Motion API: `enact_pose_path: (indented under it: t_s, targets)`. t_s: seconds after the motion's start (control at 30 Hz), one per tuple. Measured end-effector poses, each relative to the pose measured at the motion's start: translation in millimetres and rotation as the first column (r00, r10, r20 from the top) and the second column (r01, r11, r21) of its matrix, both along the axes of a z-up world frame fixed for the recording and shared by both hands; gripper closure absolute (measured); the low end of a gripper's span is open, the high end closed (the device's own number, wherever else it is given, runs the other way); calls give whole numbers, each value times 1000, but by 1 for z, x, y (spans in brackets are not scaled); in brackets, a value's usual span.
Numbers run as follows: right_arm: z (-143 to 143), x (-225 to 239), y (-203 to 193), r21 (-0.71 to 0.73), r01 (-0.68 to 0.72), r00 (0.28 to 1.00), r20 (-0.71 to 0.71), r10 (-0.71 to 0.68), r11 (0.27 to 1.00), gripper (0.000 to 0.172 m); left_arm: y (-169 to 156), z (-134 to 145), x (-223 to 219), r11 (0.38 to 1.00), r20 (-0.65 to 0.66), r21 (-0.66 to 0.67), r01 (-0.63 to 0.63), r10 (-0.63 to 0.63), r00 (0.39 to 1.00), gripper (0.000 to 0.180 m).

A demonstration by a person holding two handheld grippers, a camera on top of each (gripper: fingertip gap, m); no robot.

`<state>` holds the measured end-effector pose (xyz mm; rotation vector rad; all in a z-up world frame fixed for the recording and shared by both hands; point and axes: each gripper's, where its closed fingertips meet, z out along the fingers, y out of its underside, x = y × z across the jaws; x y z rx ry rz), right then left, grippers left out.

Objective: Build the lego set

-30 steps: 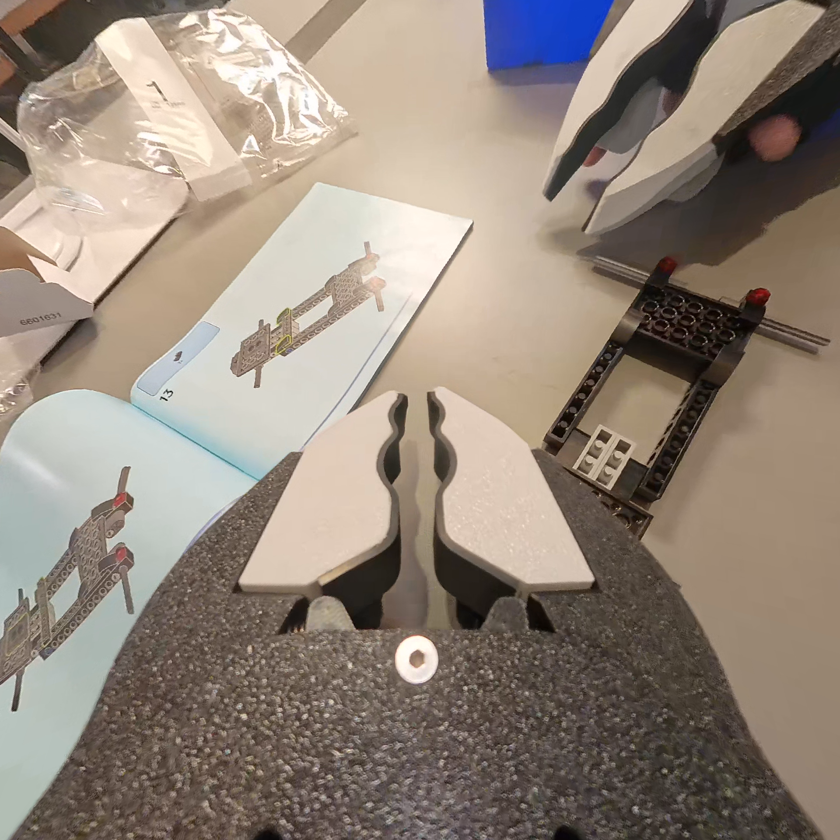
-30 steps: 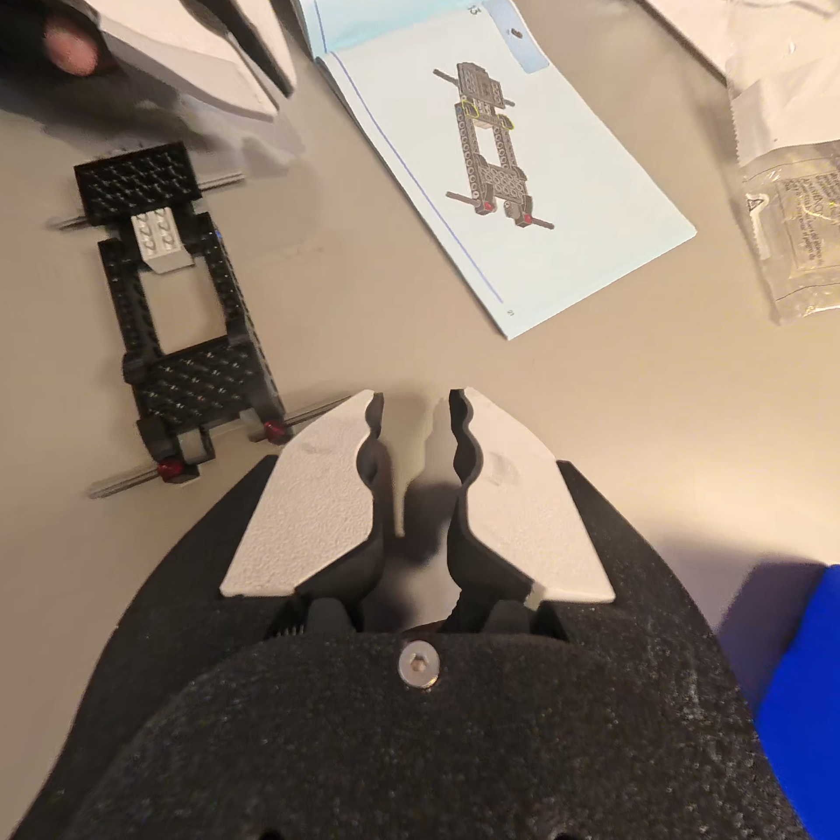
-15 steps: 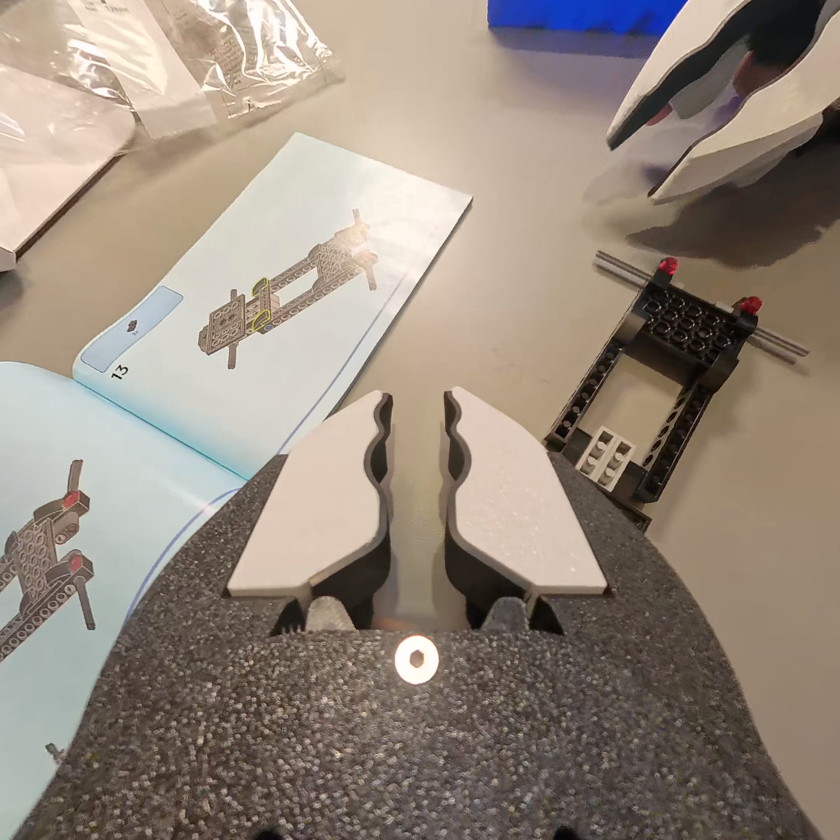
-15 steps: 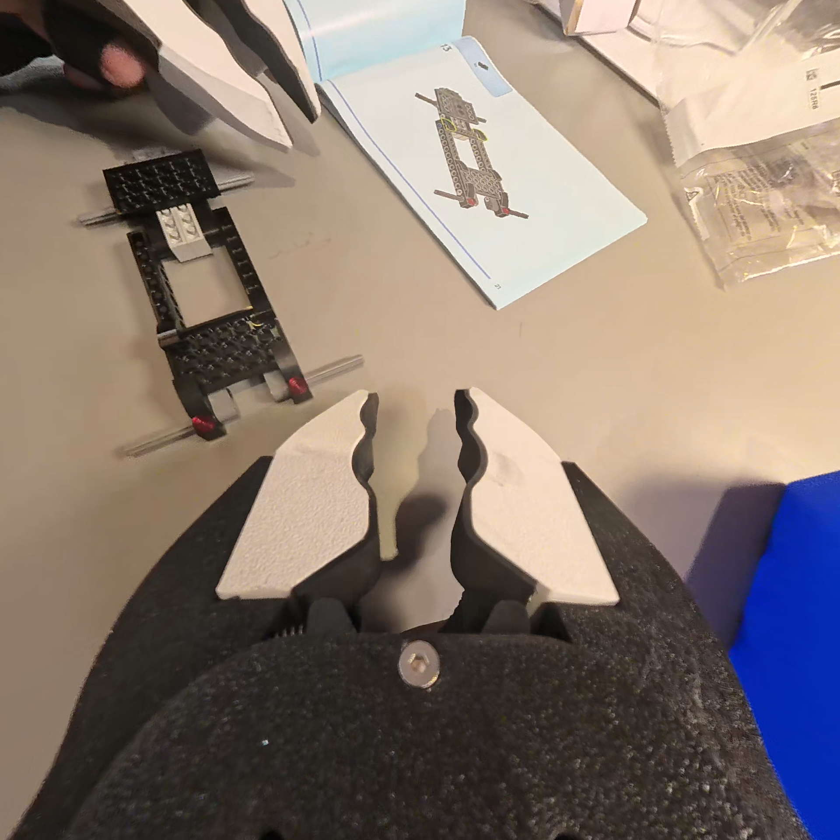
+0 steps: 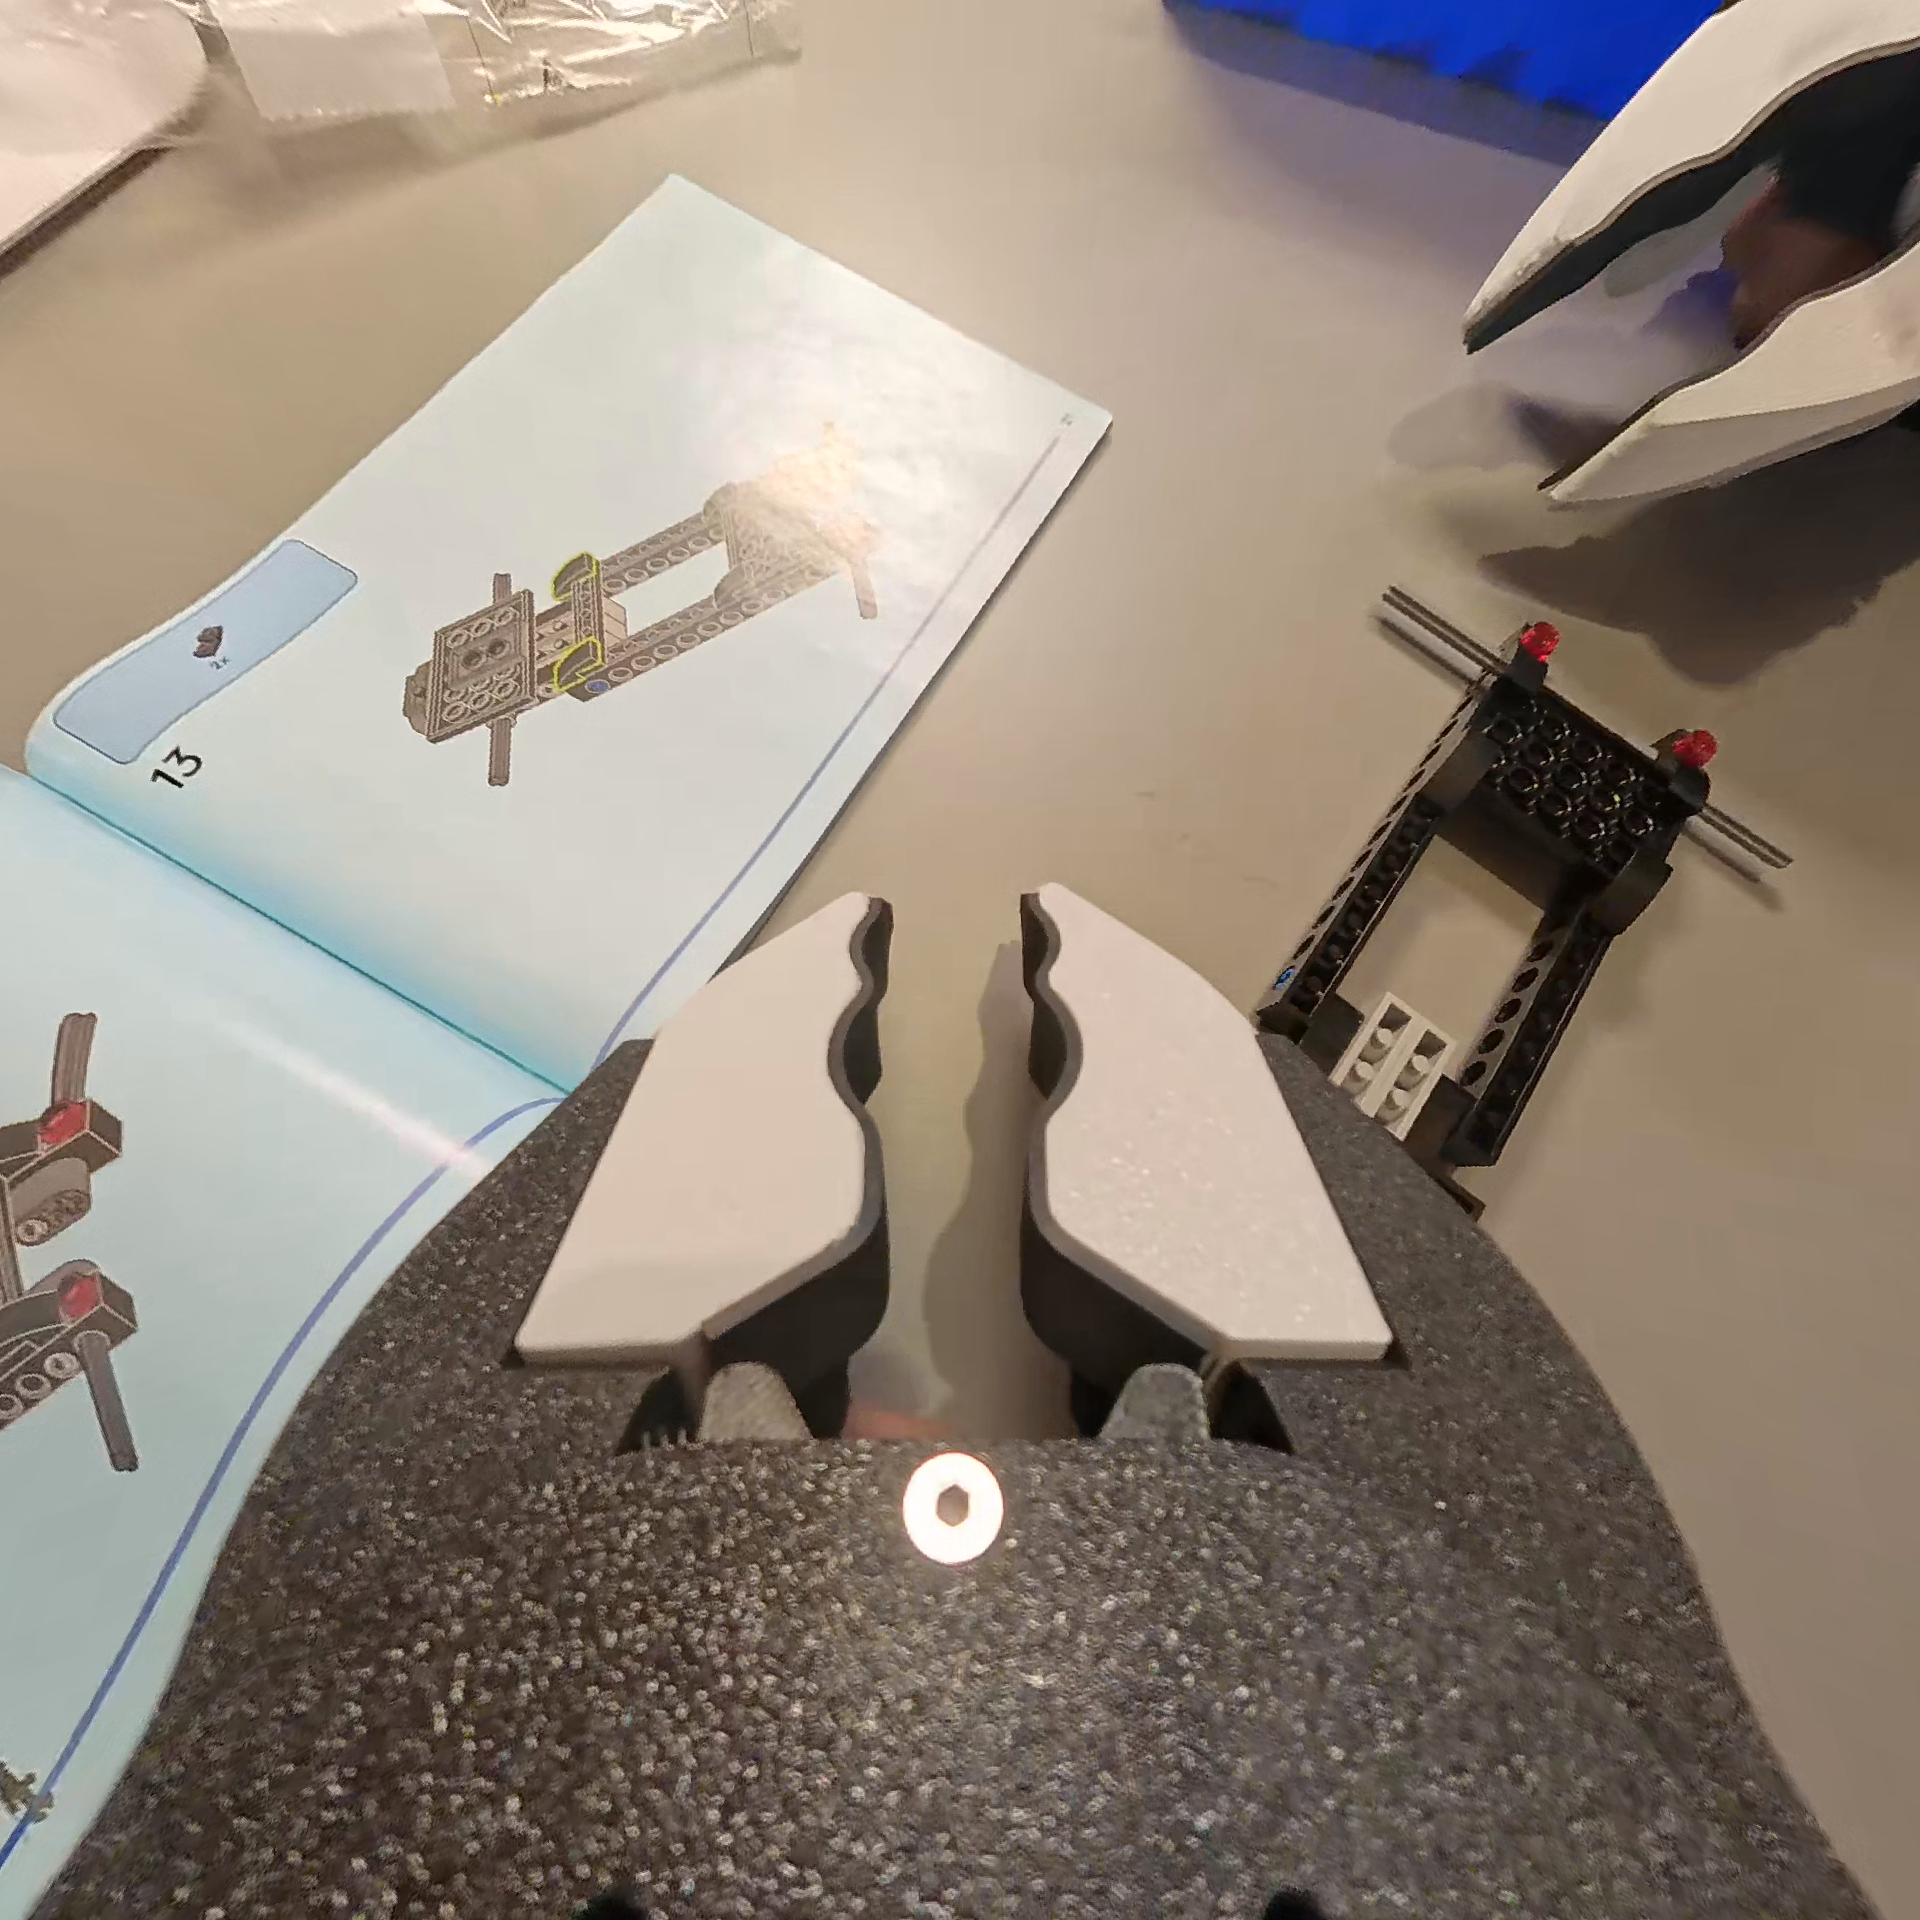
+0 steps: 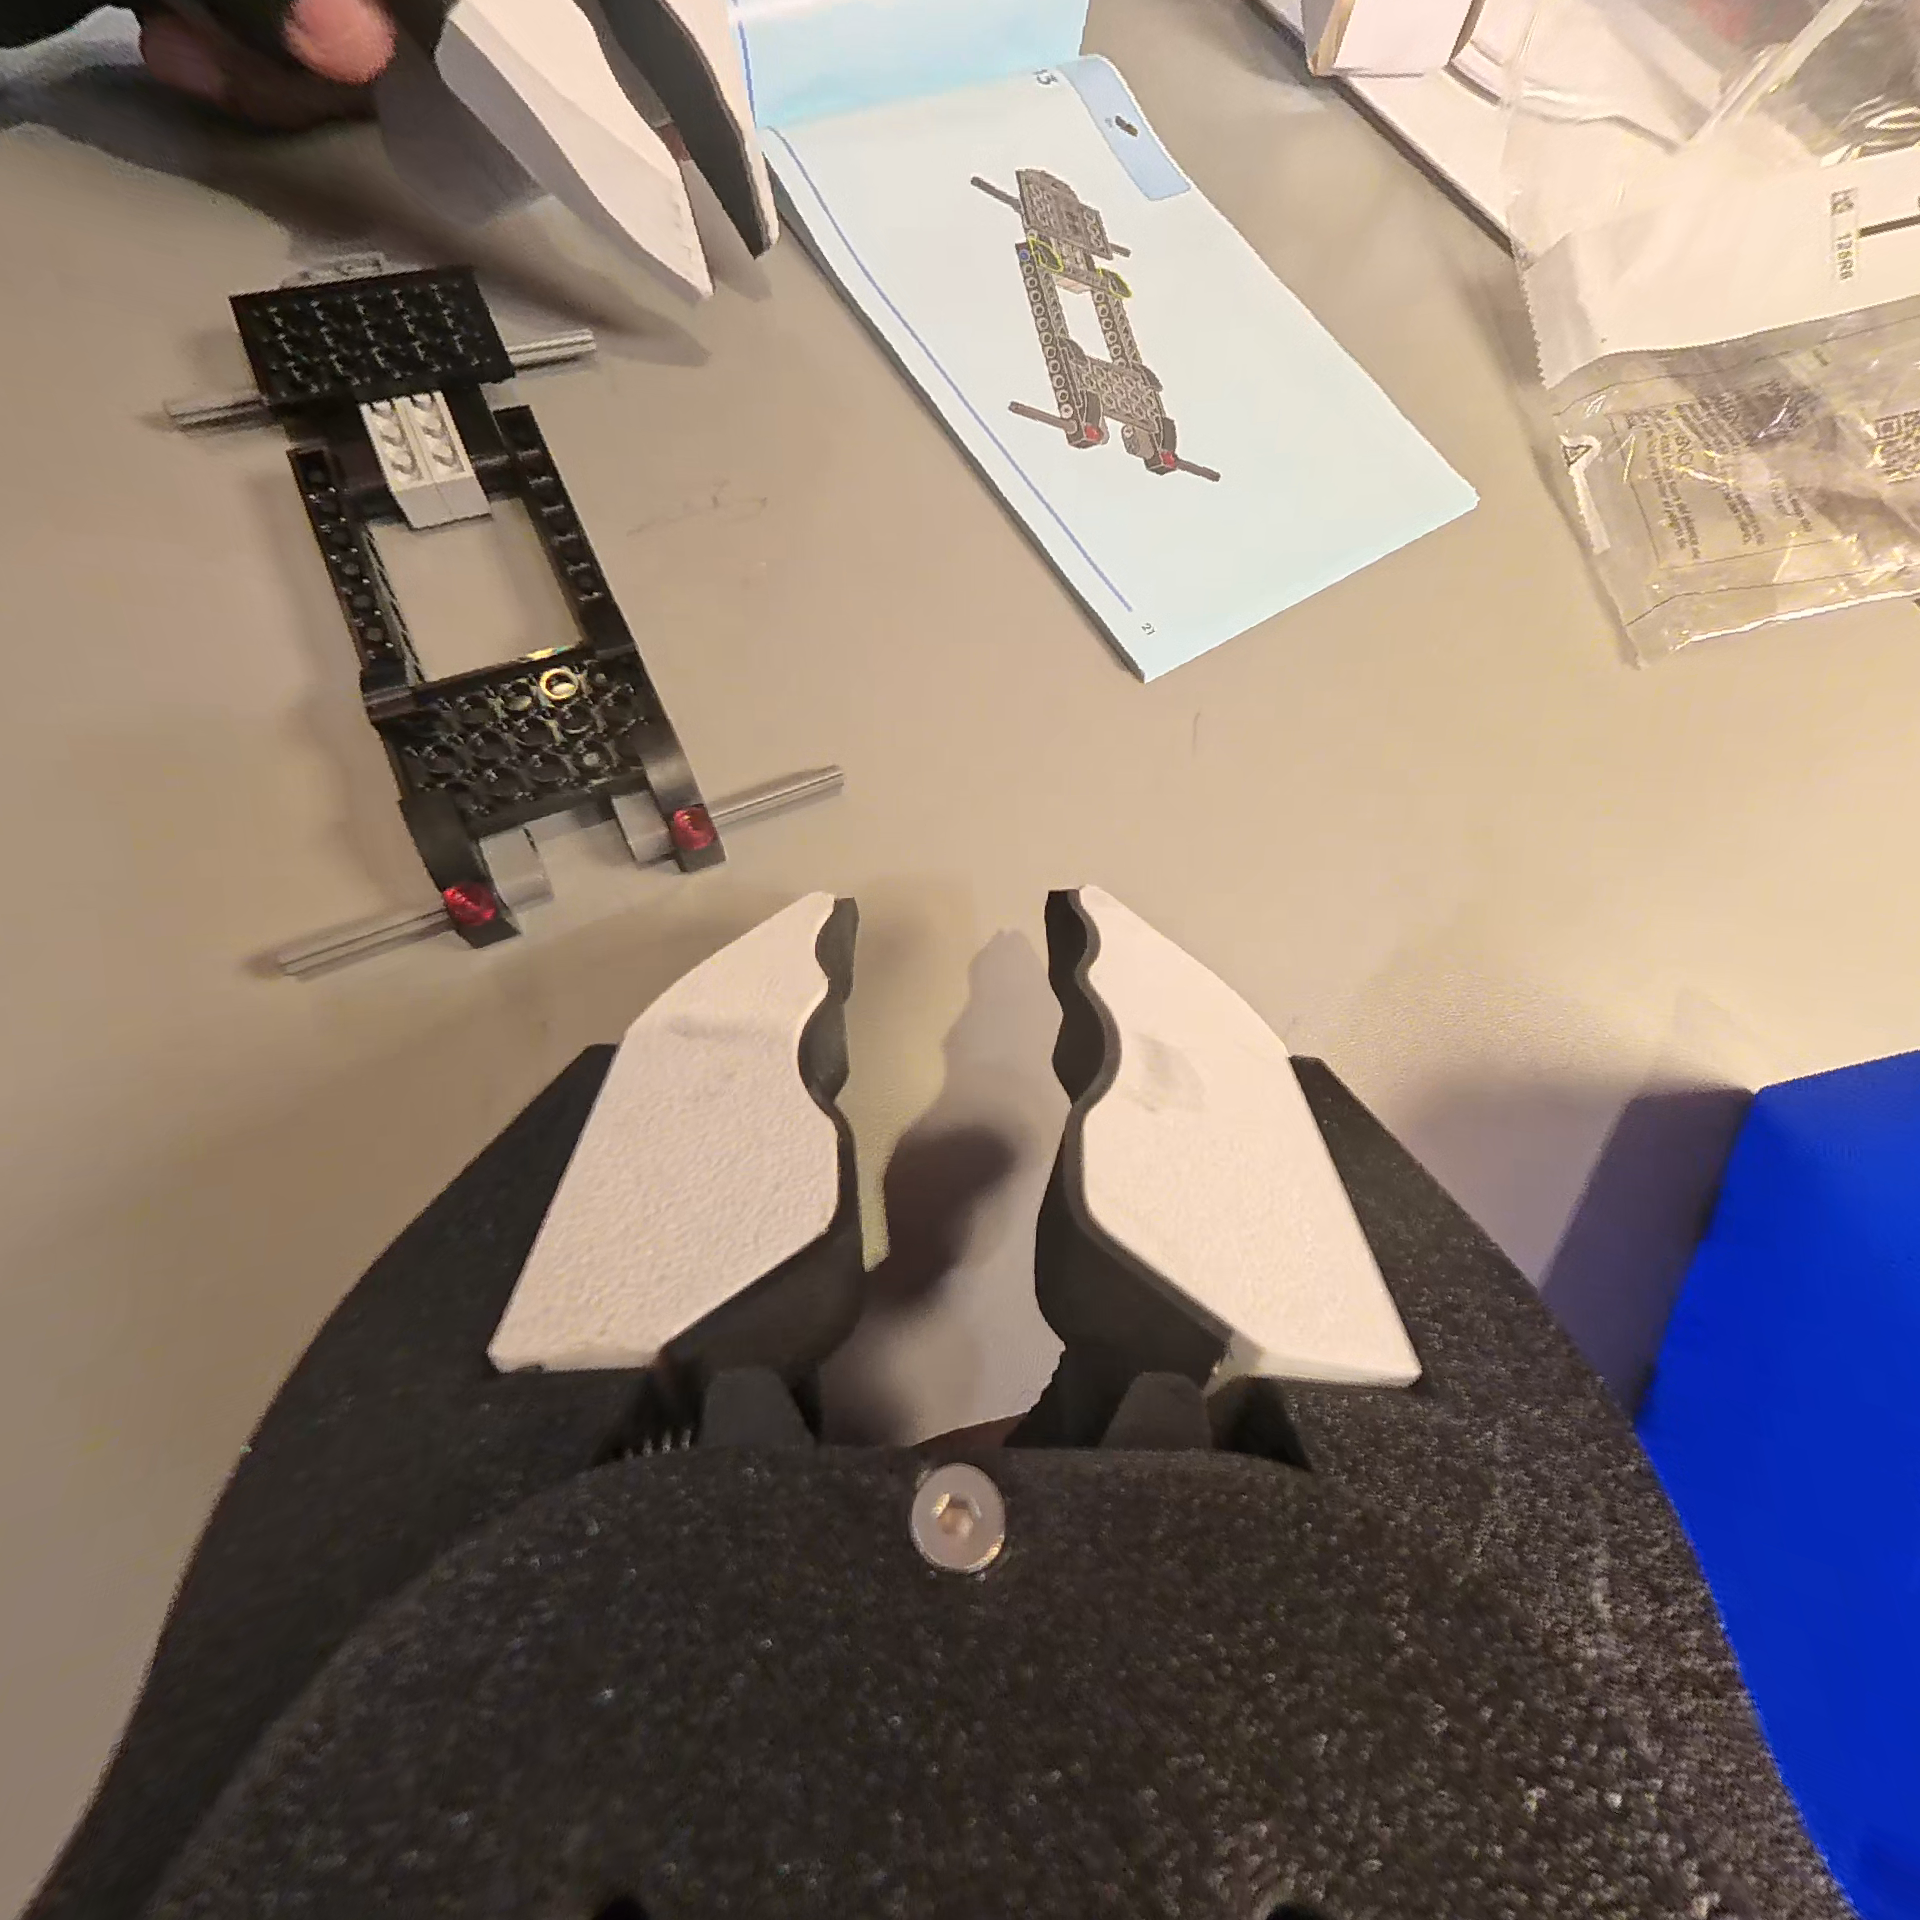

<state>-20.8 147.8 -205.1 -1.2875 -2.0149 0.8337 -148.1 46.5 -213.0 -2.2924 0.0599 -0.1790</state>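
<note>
Right wrist view: clear bag (image 6: 1756,416) (contents unclear)

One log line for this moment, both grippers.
left gripper: open, empty | right gripper: open, empty | black brick frame: on table, untouched

A plain beige-grey bench (image 6: 1195,790) fills our view from both wrists.

We see its smooth matte surface lit warmly from above, soft shadows pooling on it and faint scuff marks near the middle. A vivid blue block (image 6: 1808,1403) stands at one edge. No walls, floor or windows fall within our frames.
</note>
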Motion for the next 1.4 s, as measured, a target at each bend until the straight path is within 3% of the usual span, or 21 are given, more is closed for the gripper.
enact_pose_path:
  t_s: [1.4]
  targets:
    - [-3,2,-1,-39,-15,999,40,17,999,136,0,-8,2,999,-64,-49,7,-10,998,152]
